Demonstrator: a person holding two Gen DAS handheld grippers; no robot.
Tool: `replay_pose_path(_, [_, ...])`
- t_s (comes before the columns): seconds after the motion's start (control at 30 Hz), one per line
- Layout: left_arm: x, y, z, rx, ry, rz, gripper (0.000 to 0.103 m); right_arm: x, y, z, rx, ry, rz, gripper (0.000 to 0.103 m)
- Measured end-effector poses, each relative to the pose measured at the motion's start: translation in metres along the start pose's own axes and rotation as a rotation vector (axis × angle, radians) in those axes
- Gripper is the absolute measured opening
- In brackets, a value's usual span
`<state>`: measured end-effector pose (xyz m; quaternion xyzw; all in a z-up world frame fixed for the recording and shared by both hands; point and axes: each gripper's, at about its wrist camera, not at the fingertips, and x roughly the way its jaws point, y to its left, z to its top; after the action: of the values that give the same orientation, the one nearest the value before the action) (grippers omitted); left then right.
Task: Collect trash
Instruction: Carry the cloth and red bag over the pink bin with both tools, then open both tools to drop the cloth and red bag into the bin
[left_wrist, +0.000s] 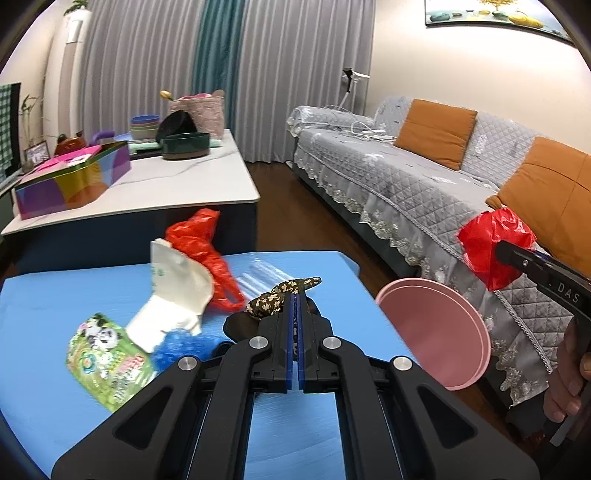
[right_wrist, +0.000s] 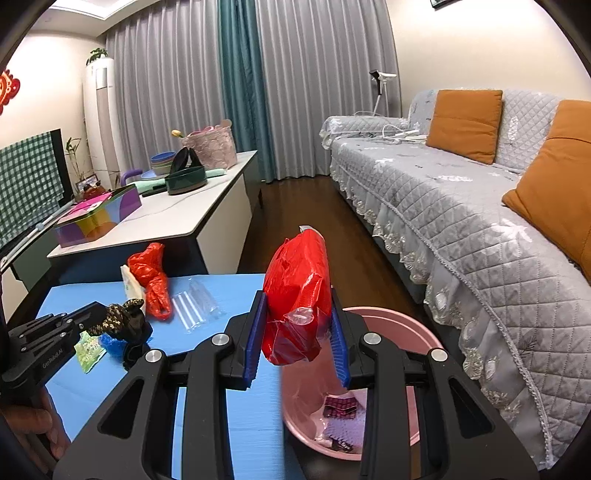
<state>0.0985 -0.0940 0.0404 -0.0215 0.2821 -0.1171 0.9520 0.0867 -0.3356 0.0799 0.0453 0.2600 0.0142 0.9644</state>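
My left gripper (left_wrist: 297, 297) is shut on a brown flower-patterned scrap (left_wrist: 275, 297), held above the blue table (left_wrist: 74, 288); the right wrist view shows this scrap (right_wrist: 123, 314) at the left gripper's tip (right_wrist: 107, 321). A crumpled red plastic bag (right_wrist: 299, 295) is clamped in my right gripper (right_wrist: 297, 306), over the near rim of the pink bin (right_wrist: 391, 319). From the left wrist, that bag (left_wrist: 491, 240) hangs beyond the bin (left_wrist: 436, 332). On the blue table lie another red bag (left_wrist: 199, 247), a white paper bag (left_wrist: 177, 295), a green panda packet (left_wrist: 107, 354), blue crumpled plastic (left_wrist: 181, 347) and clear tubes (left_wrist: 258, 277).
Wrappers (right_wrist: 341, 406) lie at the bottom of the bin. A white table (left_wrist: 166, 181) behind carries a colourful box (left_wrist: 74, 181) and bowls. A grey sofa (right_wrist: 461, 206) with orange cushions runs along the right, with dark wood floor (right_wrist: 306, 221) between.
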Motion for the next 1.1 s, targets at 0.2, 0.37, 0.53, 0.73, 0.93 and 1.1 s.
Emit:
replay_pose_path(0.2, [0.007, -0.020, 0.006, 0.019, 0.001, -0.033, 0.001, 0.000, -0.014, 0.002, 0.018, -0.001, -0.028, 0.033])
replay_pose_path(0.37, [0.014, -0.033, 0.010, 0.025, 0.003, -0.055, 0.001, 0.000, -0.024, 0.005, 0.031, -0.001, -0.051, 0.033])
replay_pose_path(0.53, [0.021, -0.046, 0.015, 0.040, 0.002, -0.075, 0.001, 0.002, -0.034, 0.006, 0.045, 0.001, -0.073, 0.033])
replay_pose_path(0.73, [0.031, -0.060, 0.021, 0.058, 0.005, -0.093, 0.001, 0.005, -0.044, 0.006, 0.050, 0.002, -0.097, 0.033])
replay_pose_path(0.93, [0.041, -0.076, 0.025, 0.073, 0.012, -0.116, 0.001, 0.008, -0.053, 0.005, 0.050, 0.003, -0.126, 0.033])
replay_pose_path(1.1, [0.051, -0.093, 0.029, 0.091, 0.019, -0.144, 0.001, 0.013, -0.062, 0.004, 0.045, 0.010, -0.153, 0.033])
